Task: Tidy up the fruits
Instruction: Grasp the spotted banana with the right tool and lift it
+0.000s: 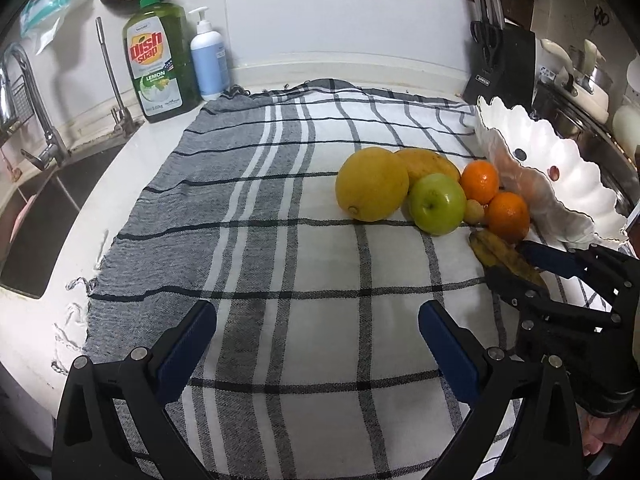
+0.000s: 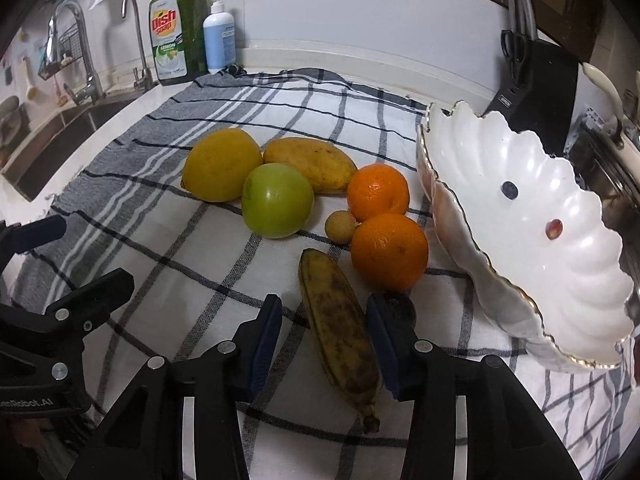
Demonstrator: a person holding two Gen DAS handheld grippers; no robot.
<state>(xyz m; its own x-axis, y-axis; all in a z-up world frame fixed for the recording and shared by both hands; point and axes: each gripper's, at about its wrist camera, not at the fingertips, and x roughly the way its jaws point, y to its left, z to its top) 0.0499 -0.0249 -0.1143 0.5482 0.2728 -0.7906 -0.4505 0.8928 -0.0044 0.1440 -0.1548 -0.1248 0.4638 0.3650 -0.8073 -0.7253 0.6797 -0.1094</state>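
On a checked cloth (image 2: 168, 248) lie a yellow lemon (image 2: 222, 165), a mango (image 2: 310, 164), a green apple (image 2: 277, 200), two oranges (image 2: 378, 191) (image 2: 389, 252), a small round tan fruit (image 2: 340, 227) and a spotted banana (image 2: 340, 332). A white scalloped bowl (image 2: 520, 264) holds two small berries (image 2: 554, 227). My right gripper (image 2: 324, 344) is open, its jaws on either side of the banana, not closed on it. It also shows in the left wrist view (image 1: 516, 264). My left gripper (image 1: 316, 340) is open and empty over the cloth, left of the fruit (image 1: 372, 184).
A sink (image 1: 36, 216) with taps lies at the left. A green dish soap bottle (image 1: 160, 60) and a blue pump bottle (image 1: 208, 56) stand at the back wall. A black knife block (image 1: 504, 60) and pots stand behind the bowl (image 1: 560, 184).
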